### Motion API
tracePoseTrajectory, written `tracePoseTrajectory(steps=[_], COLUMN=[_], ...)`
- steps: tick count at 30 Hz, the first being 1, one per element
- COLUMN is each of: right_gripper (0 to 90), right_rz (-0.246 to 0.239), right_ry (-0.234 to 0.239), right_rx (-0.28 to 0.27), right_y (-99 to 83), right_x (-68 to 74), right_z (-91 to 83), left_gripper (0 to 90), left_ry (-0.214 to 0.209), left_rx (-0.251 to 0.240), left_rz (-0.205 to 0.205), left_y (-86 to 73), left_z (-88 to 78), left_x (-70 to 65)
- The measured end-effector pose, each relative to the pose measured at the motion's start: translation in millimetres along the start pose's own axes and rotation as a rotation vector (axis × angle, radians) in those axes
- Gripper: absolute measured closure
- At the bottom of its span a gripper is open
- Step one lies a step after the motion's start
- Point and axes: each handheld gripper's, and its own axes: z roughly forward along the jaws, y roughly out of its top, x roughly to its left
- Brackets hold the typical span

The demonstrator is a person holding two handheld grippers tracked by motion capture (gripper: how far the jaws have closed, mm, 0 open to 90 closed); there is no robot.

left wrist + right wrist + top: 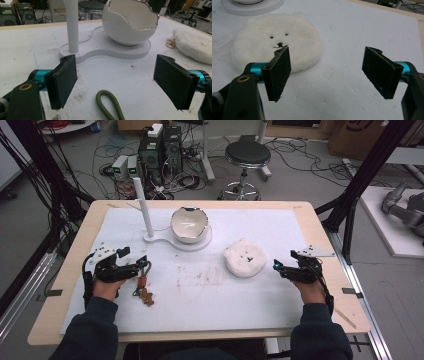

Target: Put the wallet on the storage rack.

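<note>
High view, white foam mat [280,305], stool [246,156] behind

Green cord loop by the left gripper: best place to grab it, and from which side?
Grip the rounded end of the green cord loop, probably straight down from above. It lies flat on the white mat between the open jaws of the left gripper, so closing across the loop's two strands should pinch both. The keychain charms trail toward the person.
</note>
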Motion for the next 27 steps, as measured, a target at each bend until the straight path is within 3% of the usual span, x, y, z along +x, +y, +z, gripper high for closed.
tracePoseTrajectory(steps=[11, 21, 27], right_gripper=[23.5, 23.5, 23.5], right_rz=[0.007, -0.020, -0.005], right_ry=[0.019, 0.047, 0.066], right_rx=[0.015, 0.054, 0.045], right_y=[0.0, 3.7, 10.4], right_x=[1.5, 14.7, 19.9], right_z=[6.3, 20.8, 28.2], left_gripper=[19.1, 20.1, 20.1], left_ry=[0.001, -0.020, -0.028], left_rx=[0.009, 0.011, 0.016], left_rz=[-0.005, 0.005, -0.001], left_y=[-1.0, -1.0, -2.3], left_z=[1.7, 1.2, 1.2], left_x=[-1.2, -5.6, -5.1])
